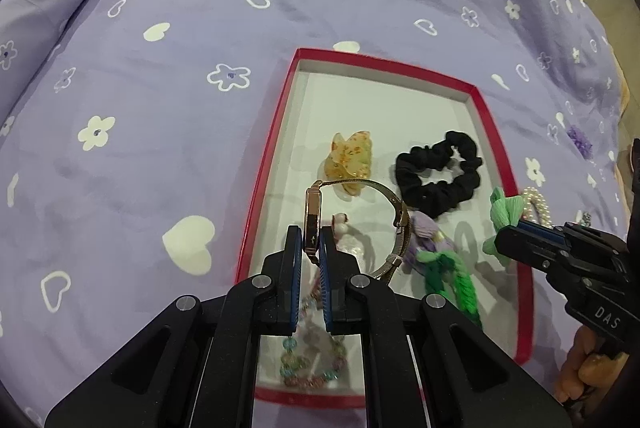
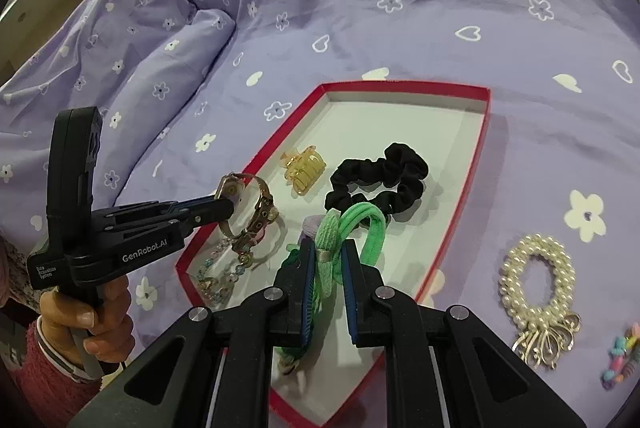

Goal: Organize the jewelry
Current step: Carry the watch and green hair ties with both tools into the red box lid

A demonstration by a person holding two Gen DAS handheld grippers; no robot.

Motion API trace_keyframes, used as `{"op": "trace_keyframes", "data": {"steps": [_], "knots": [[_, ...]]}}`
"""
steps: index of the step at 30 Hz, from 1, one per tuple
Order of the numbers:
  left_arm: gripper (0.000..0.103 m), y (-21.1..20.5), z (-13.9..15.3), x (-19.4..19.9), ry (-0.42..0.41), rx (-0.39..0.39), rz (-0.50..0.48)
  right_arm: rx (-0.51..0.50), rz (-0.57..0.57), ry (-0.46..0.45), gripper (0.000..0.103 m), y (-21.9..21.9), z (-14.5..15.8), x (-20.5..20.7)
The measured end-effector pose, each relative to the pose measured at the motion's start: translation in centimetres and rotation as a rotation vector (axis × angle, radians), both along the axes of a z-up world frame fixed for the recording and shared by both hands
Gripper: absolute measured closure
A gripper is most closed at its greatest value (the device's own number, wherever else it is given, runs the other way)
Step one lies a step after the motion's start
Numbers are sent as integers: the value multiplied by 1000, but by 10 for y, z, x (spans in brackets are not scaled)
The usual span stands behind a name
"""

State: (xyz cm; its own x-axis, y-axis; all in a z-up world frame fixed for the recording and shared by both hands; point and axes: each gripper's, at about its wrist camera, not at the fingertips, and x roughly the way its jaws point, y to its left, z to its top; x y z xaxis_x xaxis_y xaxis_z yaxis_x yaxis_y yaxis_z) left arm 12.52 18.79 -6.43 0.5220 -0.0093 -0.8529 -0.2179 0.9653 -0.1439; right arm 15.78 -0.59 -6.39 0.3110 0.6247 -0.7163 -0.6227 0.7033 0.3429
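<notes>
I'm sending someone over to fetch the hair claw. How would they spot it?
Find the red-rimmed tray on the lilac bedspread. The hair claw lies on its white floor, left of the black scrunchie. It is the only hard, translucent amber piece there, with curved teeth.

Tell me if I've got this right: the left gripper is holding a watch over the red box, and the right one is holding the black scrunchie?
Not quite. The right gripper is shut on the green hair tie; the black scrunchie lies loose in the red box, as the right wrist view shows. The left gripper does hold the watch.
</notes>
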Motion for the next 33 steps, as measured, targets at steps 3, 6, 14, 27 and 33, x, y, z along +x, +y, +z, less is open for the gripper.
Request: {"op": "trace_keyframes", "data": {"steps": [3, 6, 14, 27, 33], "knots": [[96, 0, -7, 6, 20, 6, -5, -28, 9, 7, 90, 8, -7, 6], [96, -2, -12, 9, 31, 16, -14, -50, 15, 20, 90, 12, -15, 10], [94, -5, -15, 13, 44, 39, -31, -67, 39, 38, 86, 17, -24, 12], [92, -11, -14, 13, 46, 73, -33, -59, 45, 47, 76, 17, -23, 11], [76, -11, -9, 9, 37, 91, -15, -49, 38, 46, 73, 13, -19, 6]]}}
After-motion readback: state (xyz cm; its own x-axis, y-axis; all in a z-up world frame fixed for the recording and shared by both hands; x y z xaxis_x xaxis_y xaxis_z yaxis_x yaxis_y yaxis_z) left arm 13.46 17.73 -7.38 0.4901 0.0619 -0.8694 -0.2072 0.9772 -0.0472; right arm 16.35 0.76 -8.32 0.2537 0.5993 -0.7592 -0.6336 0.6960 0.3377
